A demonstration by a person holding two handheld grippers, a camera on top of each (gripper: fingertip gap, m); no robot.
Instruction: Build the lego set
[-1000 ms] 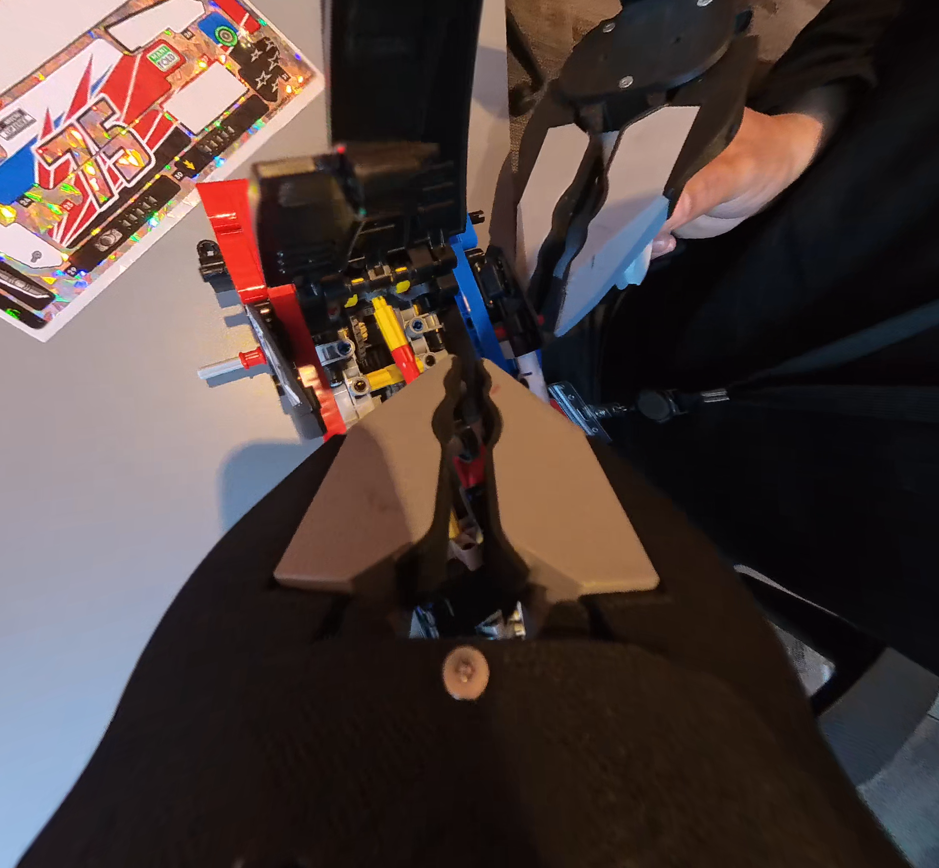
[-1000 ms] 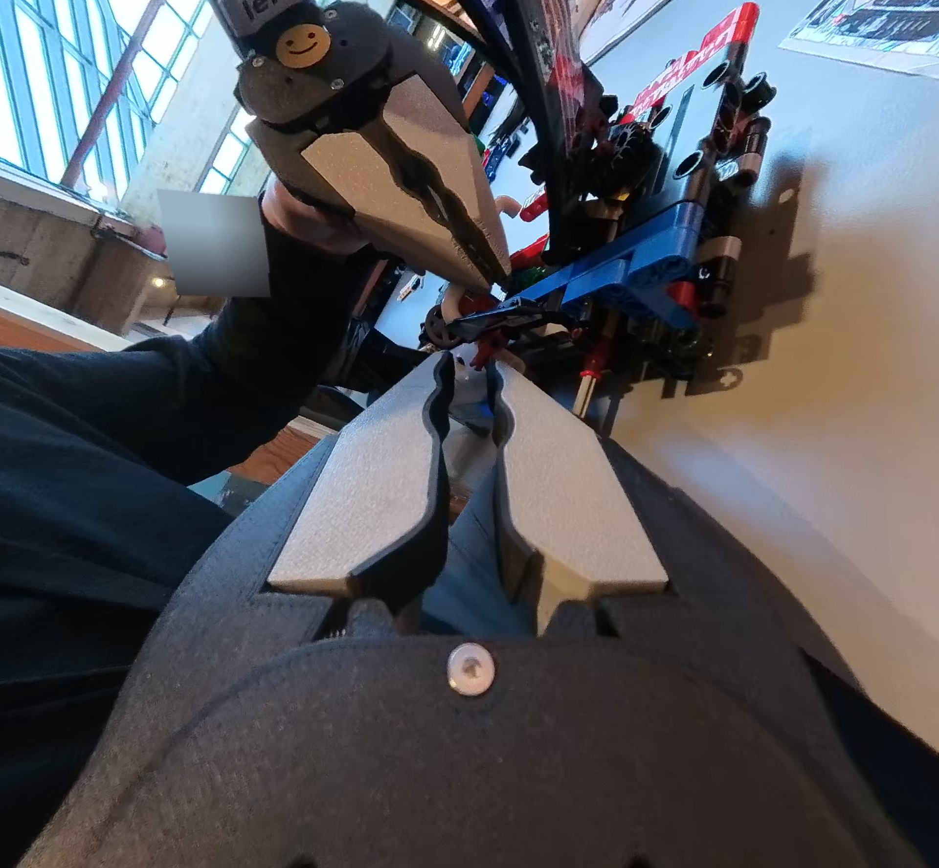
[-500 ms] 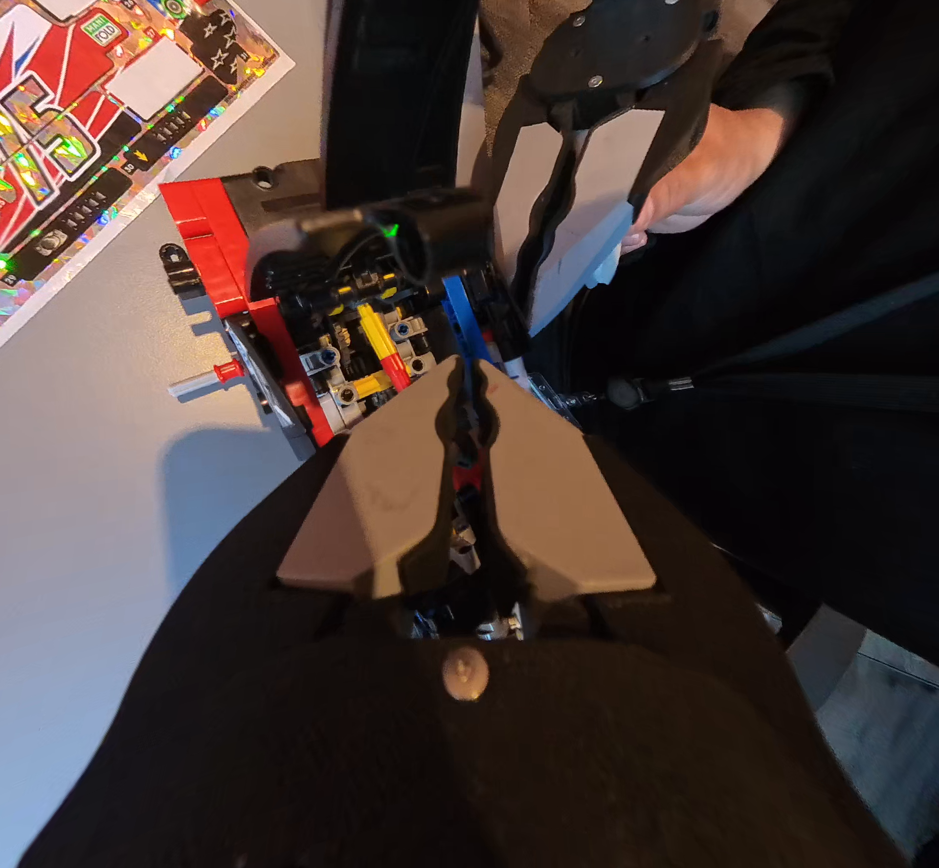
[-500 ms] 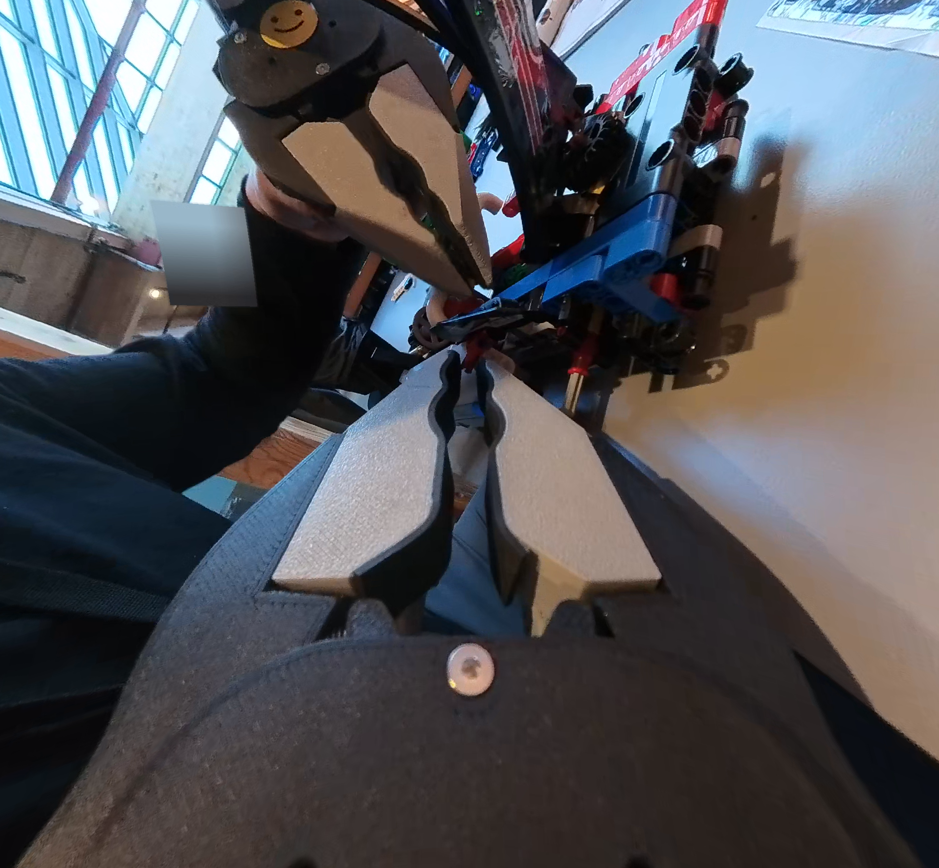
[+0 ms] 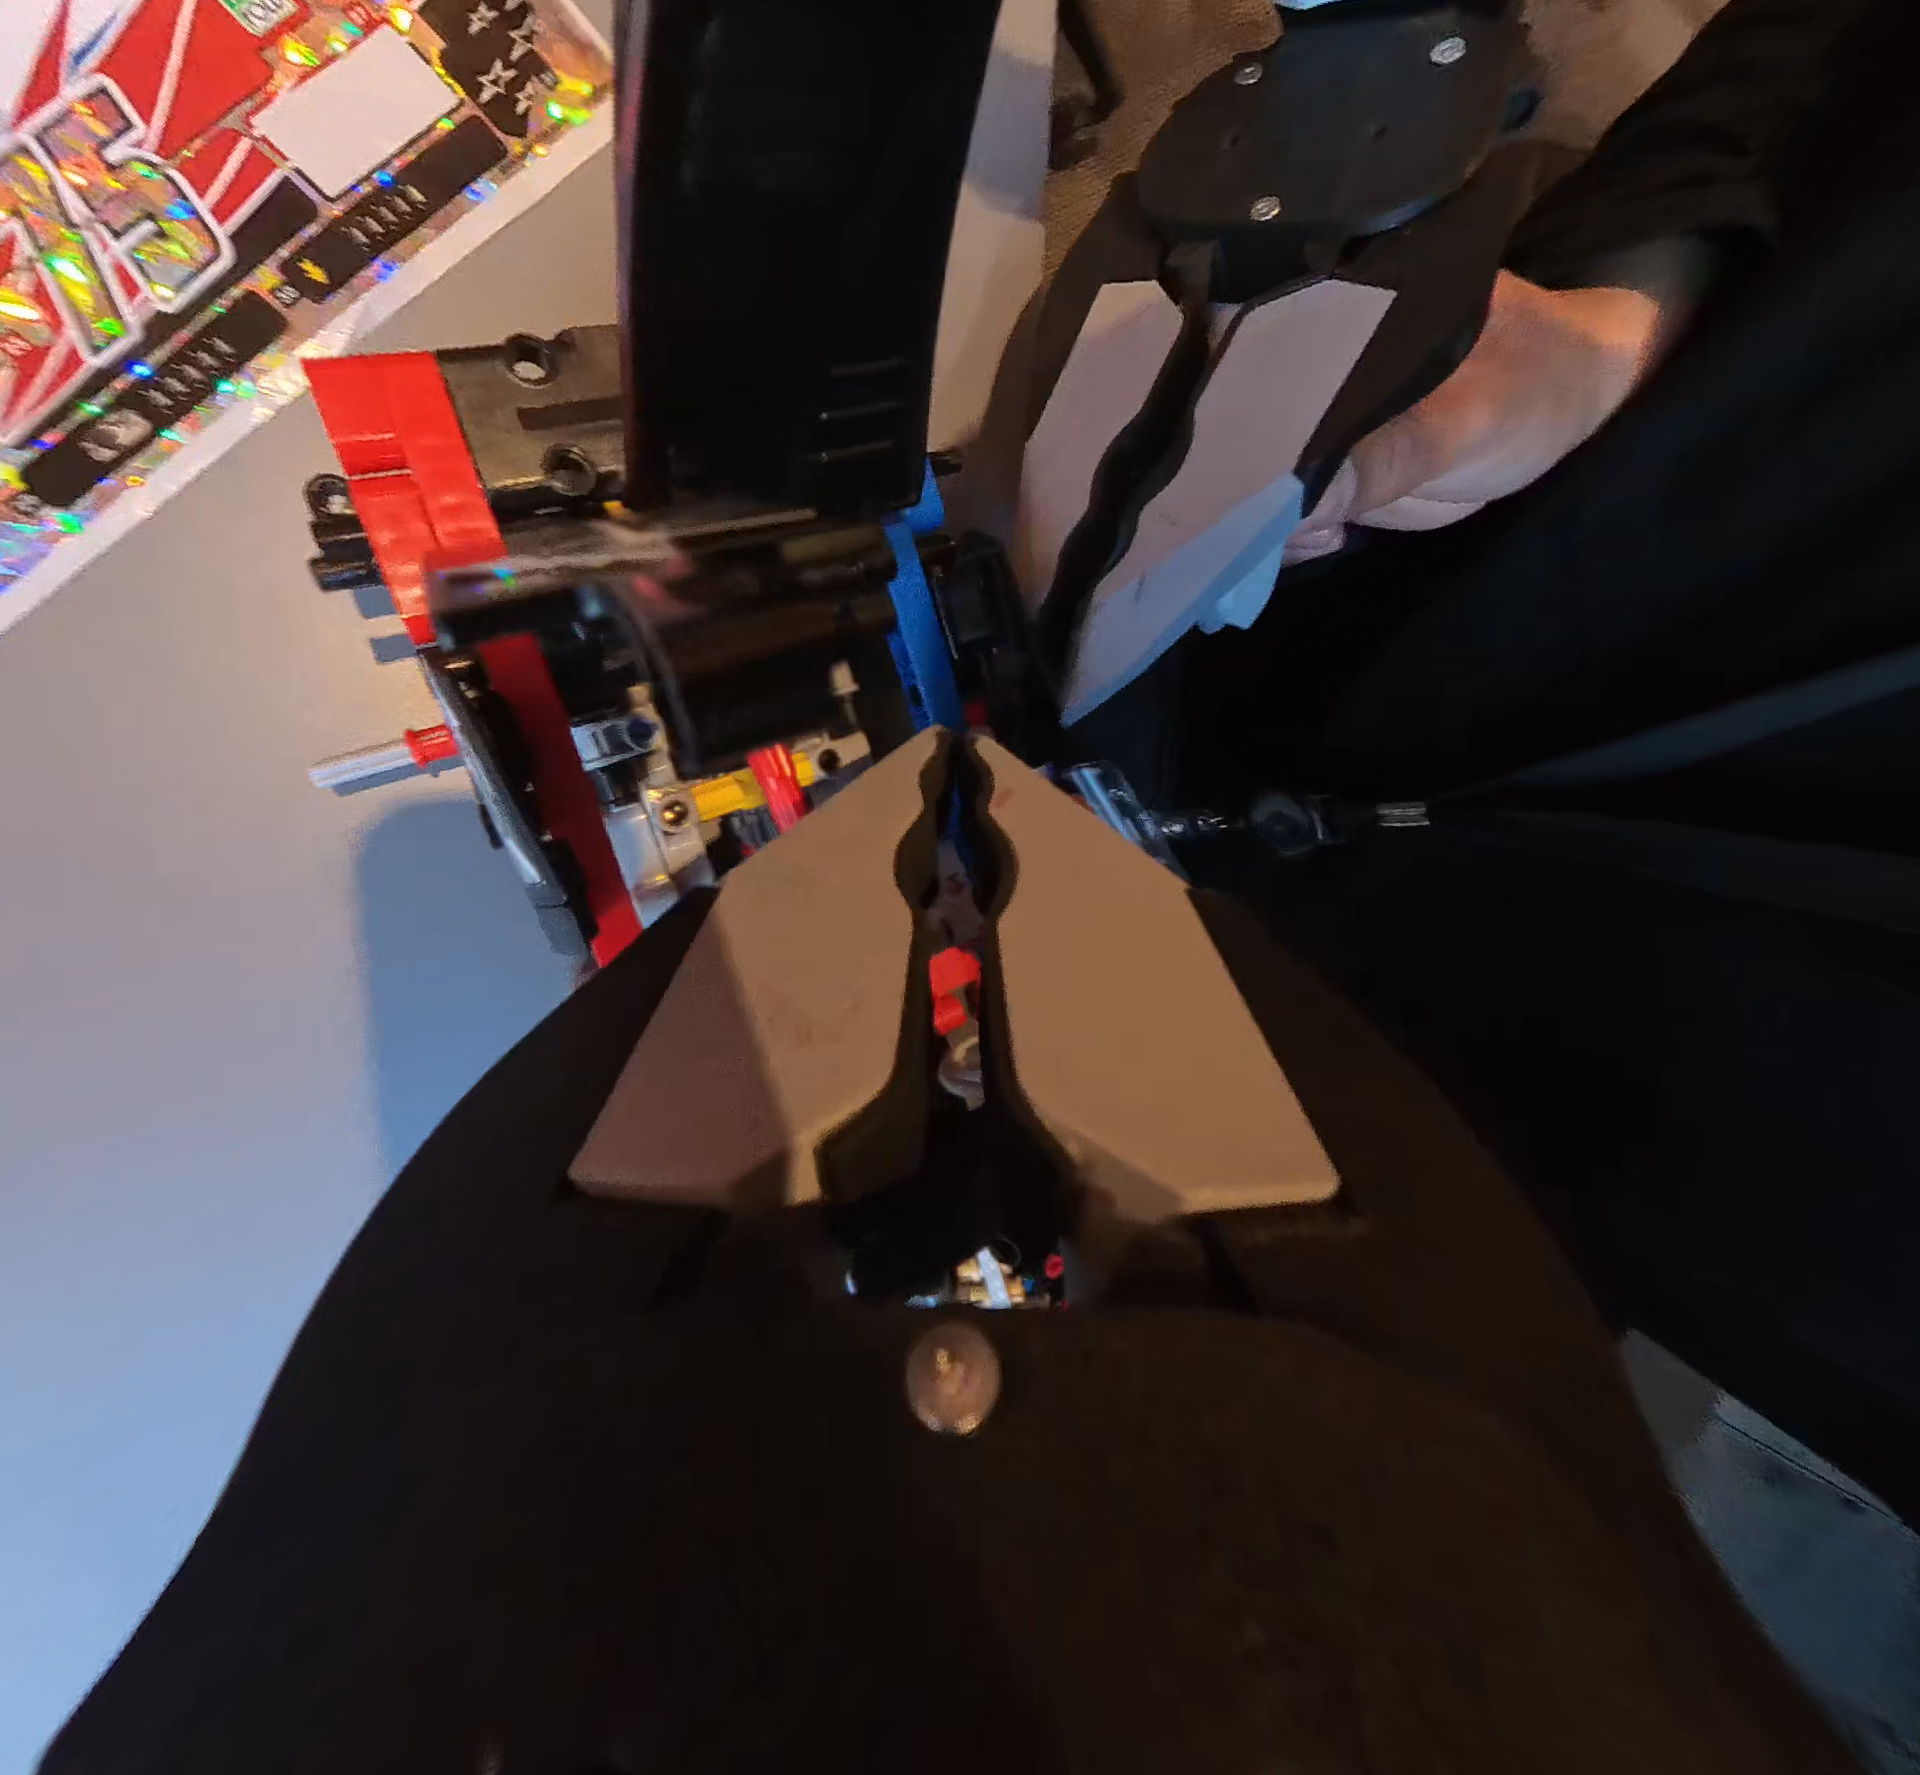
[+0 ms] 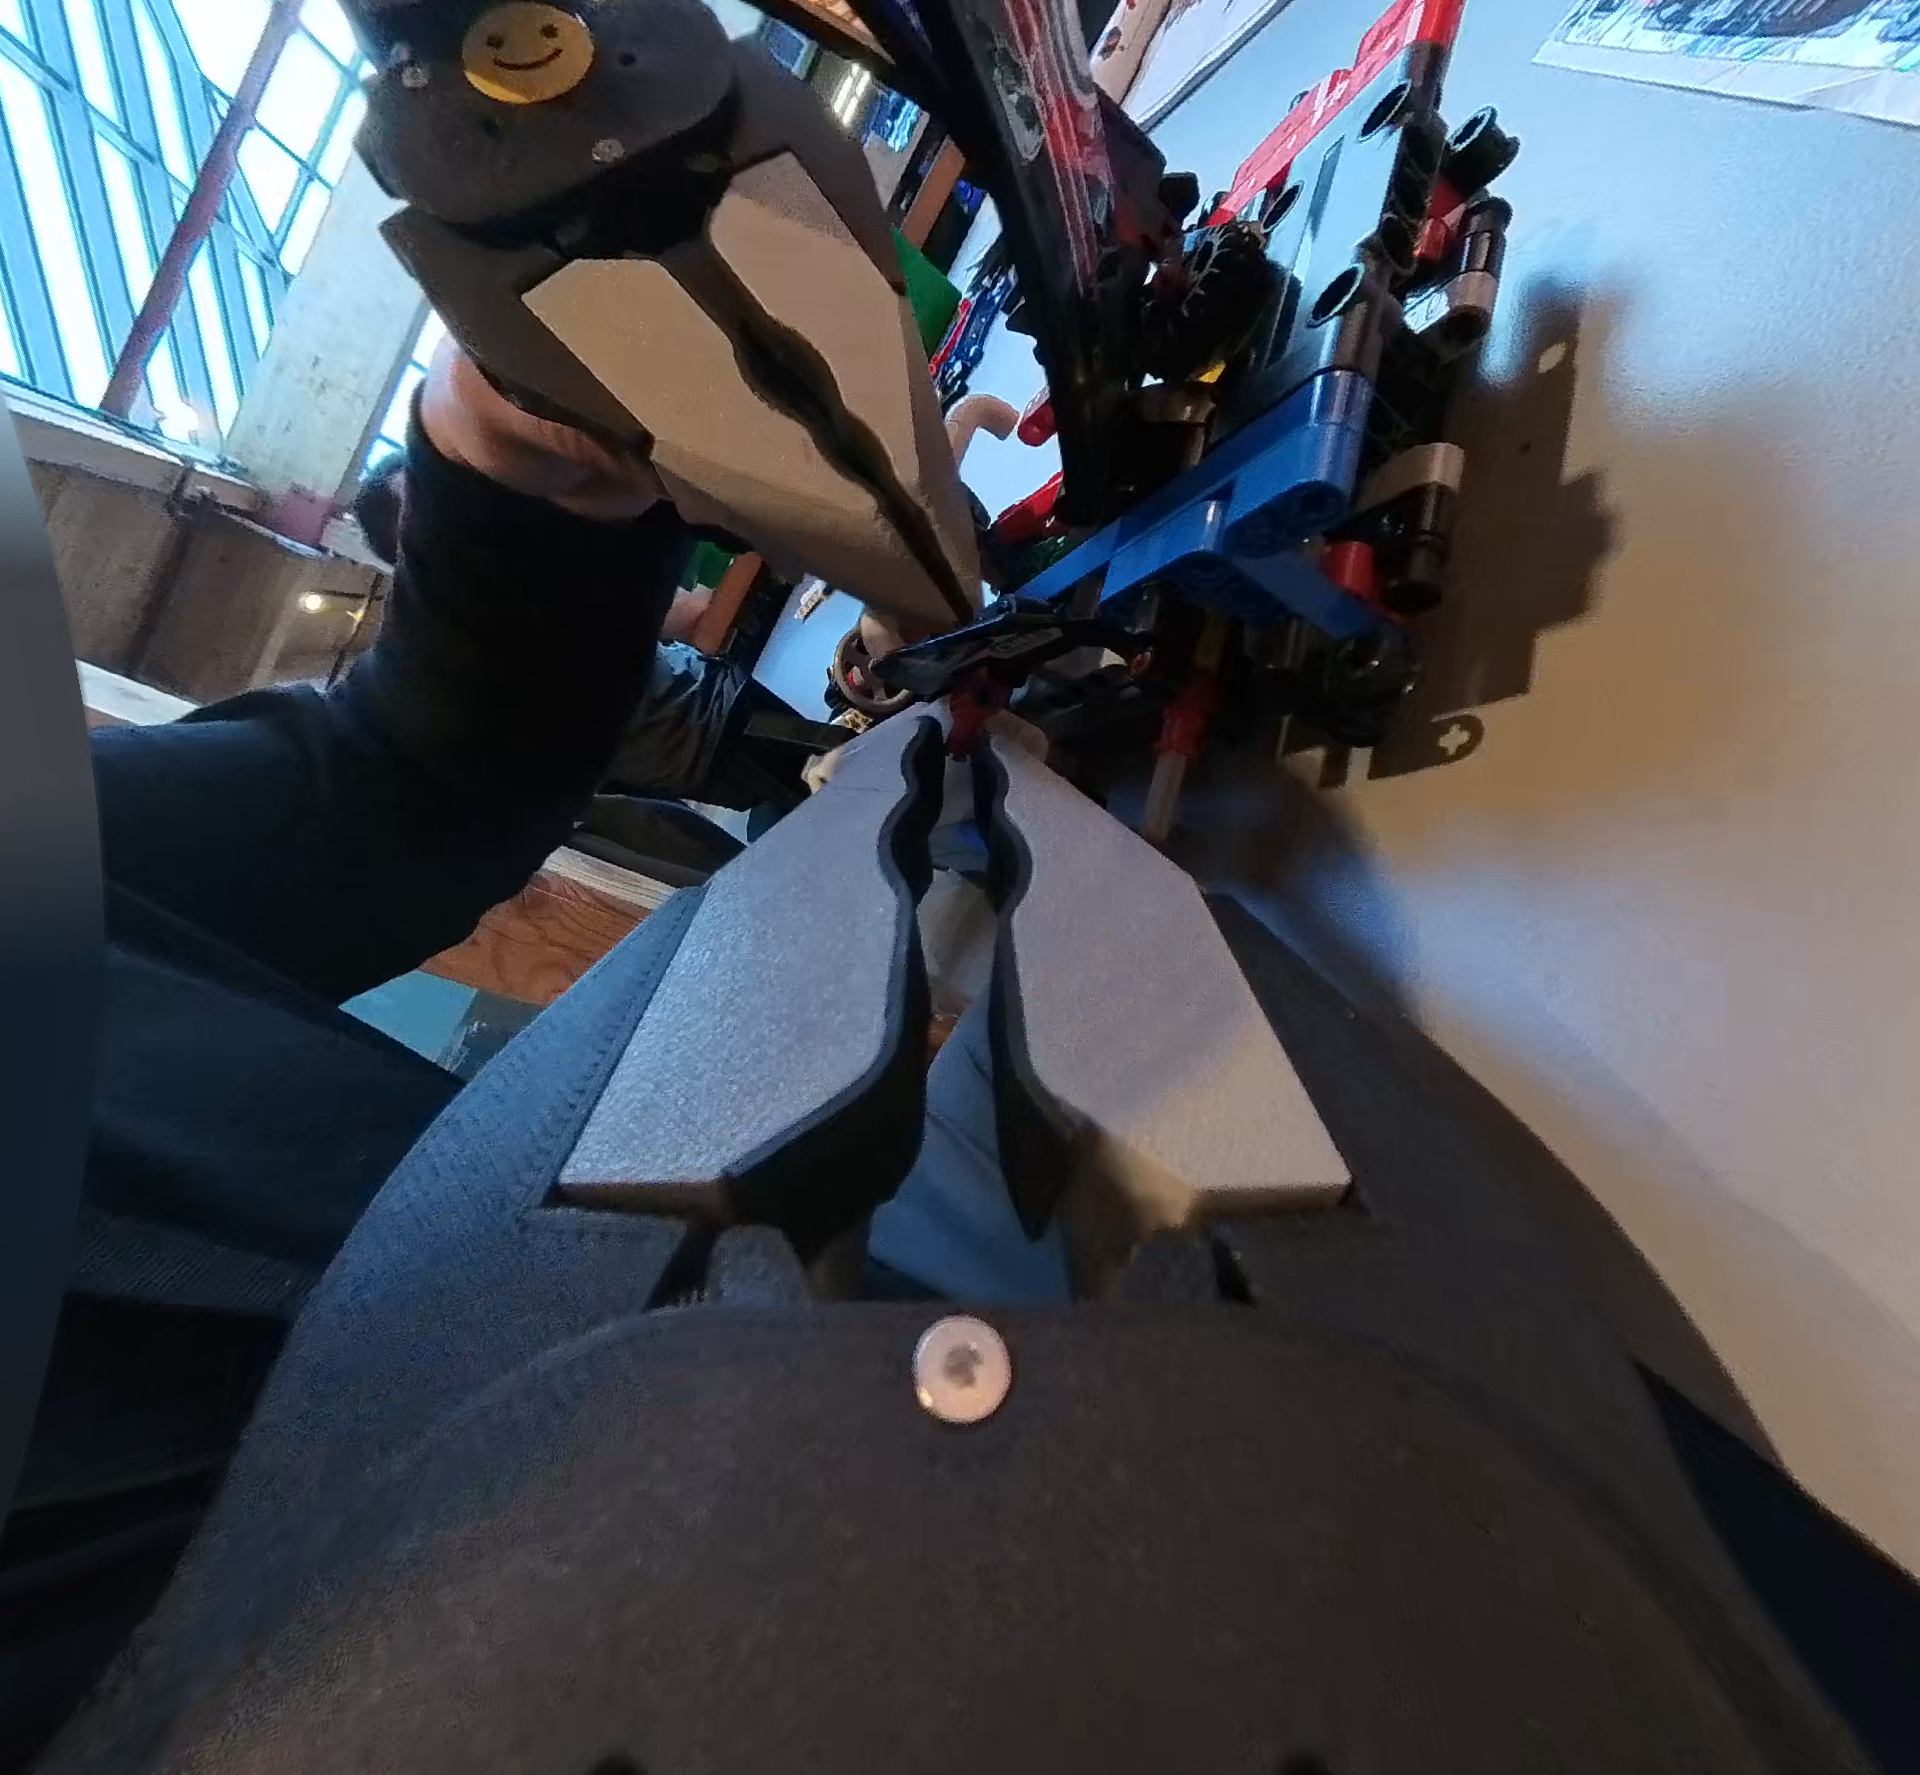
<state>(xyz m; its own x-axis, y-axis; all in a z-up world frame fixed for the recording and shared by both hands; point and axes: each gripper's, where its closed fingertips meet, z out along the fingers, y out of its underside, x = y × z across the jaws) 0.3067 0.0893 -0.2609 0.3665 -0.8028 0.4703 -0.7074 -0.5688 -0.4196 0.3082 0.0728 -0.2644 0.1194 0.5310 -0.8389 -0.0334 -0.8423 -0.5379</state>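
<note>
The lego model (image 5: 665, 645) lies at the worktop (image 5: 187, 946) edge. My left tool (image 5: 961, 754) is clamped on its thin black arm; my right tool (image 6: 961, 738) seems to pinch a red pin, slightly parted. Bare worktop lies left, with a sticker sheet (image 5: 208, 167) beyond

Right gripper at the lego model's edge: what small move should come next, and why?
Probably ease the right gripper forward, pressing the small red piece into the lego model; its jaws pinch that piece while the left gripper appears to steady the model.
</note>
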